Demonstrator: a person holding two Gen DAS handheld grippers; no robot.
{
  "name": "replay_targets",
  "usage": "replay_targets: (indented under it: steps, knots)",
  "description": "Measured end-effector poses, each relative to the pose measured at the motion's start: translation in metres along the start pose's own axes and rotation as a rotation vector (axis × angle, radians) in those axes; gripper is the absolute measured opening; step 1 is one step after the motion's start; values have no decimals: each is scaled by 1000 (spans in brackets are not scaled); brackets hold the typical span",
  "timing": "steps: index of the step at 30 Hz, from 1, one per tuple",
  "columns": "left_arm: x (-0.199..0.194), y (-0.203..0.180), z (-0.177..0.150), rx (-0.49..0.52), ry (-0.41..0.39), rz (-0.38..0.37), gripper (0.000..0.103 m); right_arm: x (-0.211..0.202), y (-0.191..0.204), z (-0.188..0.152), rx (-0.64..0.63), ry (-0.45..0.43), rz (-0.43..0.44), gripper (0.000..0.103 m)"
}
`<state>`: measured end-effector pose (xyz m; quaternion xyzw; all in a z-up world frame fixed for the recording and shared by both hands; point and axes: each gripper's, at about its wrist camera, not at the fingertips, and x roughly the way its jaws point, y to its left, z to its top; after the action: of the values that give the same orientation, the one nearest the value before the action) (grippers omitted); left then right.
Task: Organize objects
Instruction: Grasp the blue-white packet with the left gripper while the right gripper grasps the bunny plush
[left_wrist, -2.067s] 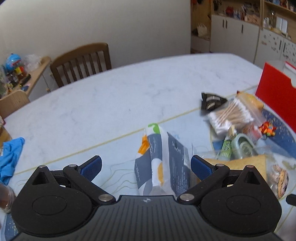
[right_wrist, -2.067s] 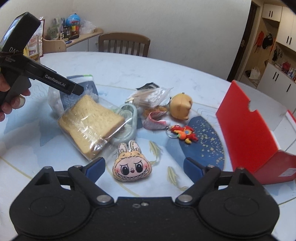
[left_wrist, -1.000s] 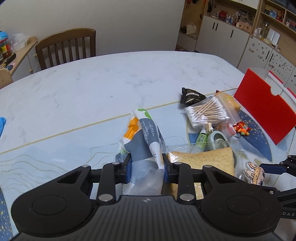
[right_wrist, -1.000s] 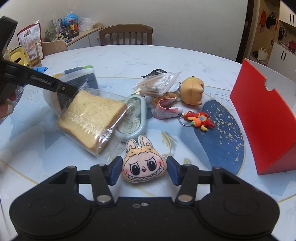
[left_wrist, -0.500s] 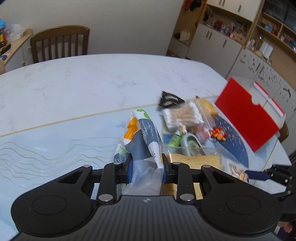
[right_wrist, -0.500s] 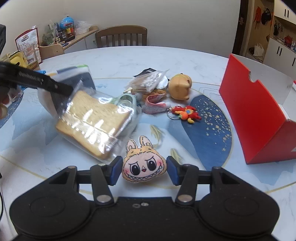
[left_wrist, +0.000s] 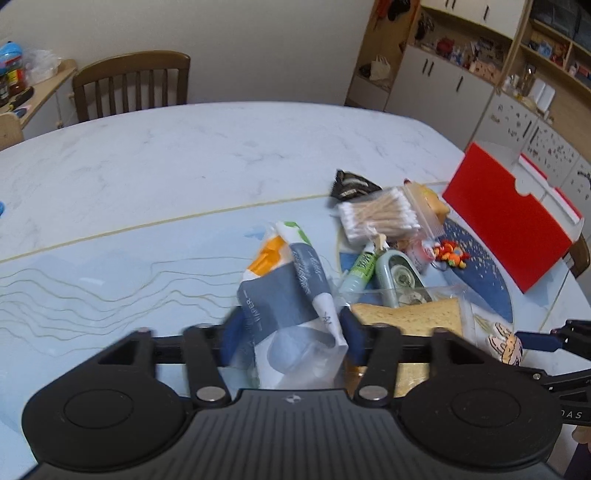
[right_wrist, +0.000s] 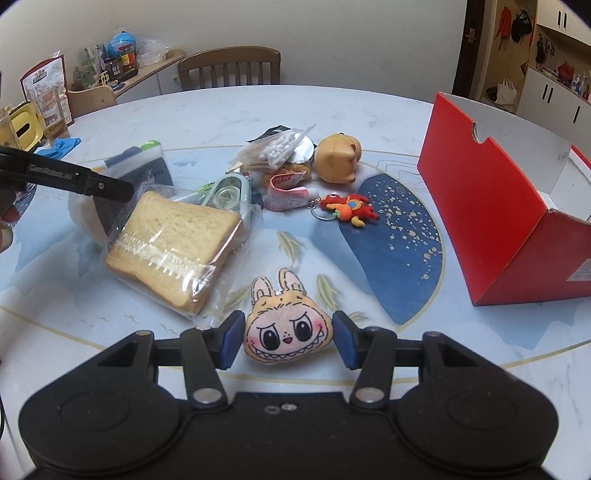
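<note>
The left tongs (left_wrist: 291, 338) have just been opening, and their blue pads (left_wrist: 352, 338) now stand clear of the grey and white pouch (left_wrist: 291, 295) that lies between them on the pale tabletop (left_wrist: 166, 166), its orange and green end pointing away. Just right of these tongs sits the bagged bread (left_wrist: 410, 317), partly hidden behind the right pad. Ahead and to the right are a green tube (left_wrist: 360, 269), a pale tape dispenser (left_wrist: 397, 271), a bag of cotton swabs (left_wrist: 380, 218) and a dark wrapper (left_wrist: 349, 186); the red box (left_wrist: 506, 218) stands far to the right. The right tongs (right_wrist: 288, 339) are closed on a plush rabbit face (right_wrist: 286, 328), a blue pad touching each cheek; the toy lies flat on the tabletop, ears pointing away. Ahead and left of them lies the bread (right_wrist: 173, 242) in its clear bag, with a black arm of the left tongs (right_wrist: 70, 177) reaching in above its far left corner and the pouch (right_wrist: 140, 170) behind it. Straight ahead are the tape dispenser (right_wrist: 229, 194), the swabs (right_wrist: 273, 147), a pink and white packet (right_wrist: 286, 192) and a tan bear toy (right_wrist: 338, 158), with a red and orange keychain (right_wrist: 347, 208) nearer. The open red box (right_wrist: 491, 206) stands well to the right of the tongs.
</note>
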<state>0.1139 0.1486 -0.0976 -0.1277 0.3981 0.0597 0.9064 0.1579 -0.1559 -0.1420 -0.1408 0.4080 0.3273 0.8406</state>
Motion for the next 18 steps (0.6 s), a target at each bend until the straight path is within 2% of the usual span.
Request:
replay_targets:
  steps: [2, 5, 11, 13, 15, 17, 18]
  knots:
    - [-3, 4, 0, -3, -15, 6, 65, 1, 0, 0, 0, 2, -1, 51]
    - [2, 11, 1, -11, 2, 47, 64, 2, 1, 0, 2, 5, -5, 51]
    - [12, 17, 0, -27, 24, 32, 63, 3, 2, -1, -2, 10, -12, 51]
    - [15, 15, -1, -13, 29, 21, 58, 3, 2, -1, -1, 10, -13, 51]
    - [16, 14, -1, -15, 34, 1, 42, 2, 3, -1, -1, 7, -13, 51]
    - [17, 14, -1, -29, 43, -28, 33, 1, 2, -1, 3, 3, -12, 51]
    - [17, 14, -1, -33, 43, -36, 33, 0, 1, 0, 7, 1, -9, 51]
